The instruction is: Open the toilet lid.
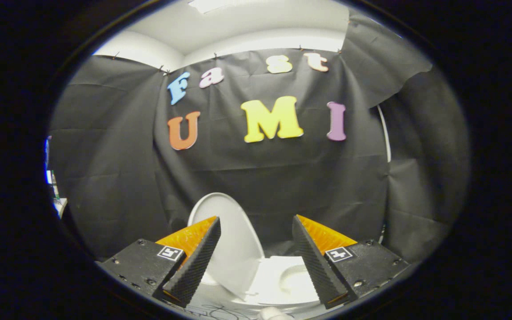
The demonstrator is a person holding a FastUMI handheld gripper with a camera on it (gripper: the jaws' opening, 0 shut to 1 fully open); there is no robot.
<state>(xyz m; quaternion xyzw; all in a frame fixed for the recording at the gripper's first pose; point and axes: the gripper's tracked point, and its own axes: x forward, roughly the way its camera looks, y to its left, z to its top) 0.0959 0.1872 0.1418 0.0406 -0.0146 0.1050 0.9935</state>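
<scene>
The toilet lid (229, 240) stands raised, leaning toward the black cloth wall (282, 178), beyond the spread, empty gripper (256, 258). The toilet seat (291, 280) lies exposed below. Opening looks done; next calls only for backing clear.

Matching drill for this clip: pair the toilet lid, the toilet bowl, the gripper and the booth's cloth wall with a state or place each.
Things:
1. toilet lid
2. toilet bowl
3. gripper
4. cloth wall

States or places:
A. open, gripping nothing
B. hanging behind the toilet
C. raised upright
D. uncovered, low between the fingers

Pairs: 1-C, 2-D, 3-A, 4-B
</scene>
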